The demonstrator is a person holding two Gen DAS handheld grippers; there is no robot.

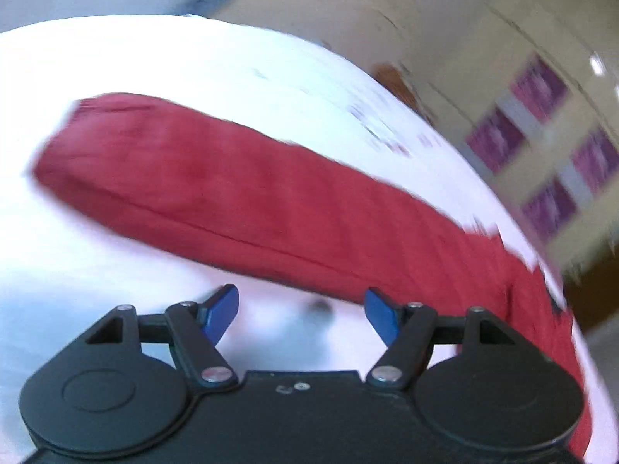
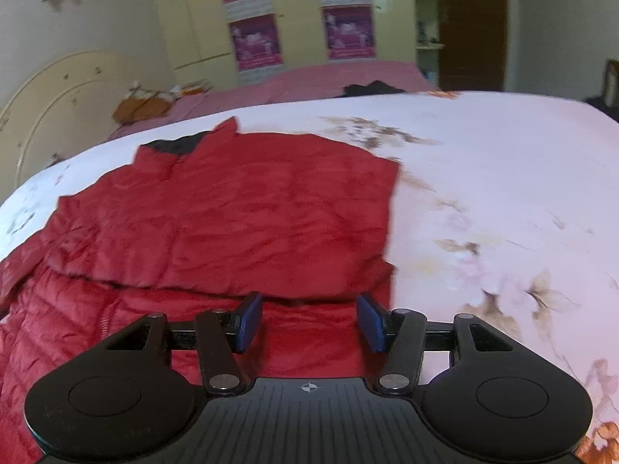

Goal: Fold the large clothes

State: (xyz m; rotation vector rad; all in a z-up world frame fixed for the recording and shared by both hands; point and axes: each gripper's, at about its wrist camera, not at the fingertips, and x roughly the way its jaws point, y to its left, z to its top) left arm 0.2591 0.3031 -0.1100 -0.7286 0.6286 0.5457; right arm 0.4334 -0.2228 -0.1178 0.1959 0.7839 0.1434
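Folding the red quilted puffer jacket [image 2: 240, 212] on the white floral bedsheet [image 2: 503, 178] goes best if the left gripper [image 1: 301, 311], fingers apart and empty beside the outstretched sleeve [image 1: 216, 178], pinches its cuff and carries it across the body, while the right gripper [image 2: 308, 321], fingers also apart and empty above the hem, steadies the fabric.

Bed [image 2: 503, 178] under a pale sheet printed with brown flowers. Red padded jacket [image 2: 240, 224] spread flat on the sheet, dark collar lining toward the far side, one sleeve [image 1: 216, 185] stretched out straight. Pink cover [image 2: 309, 77] across the far part.
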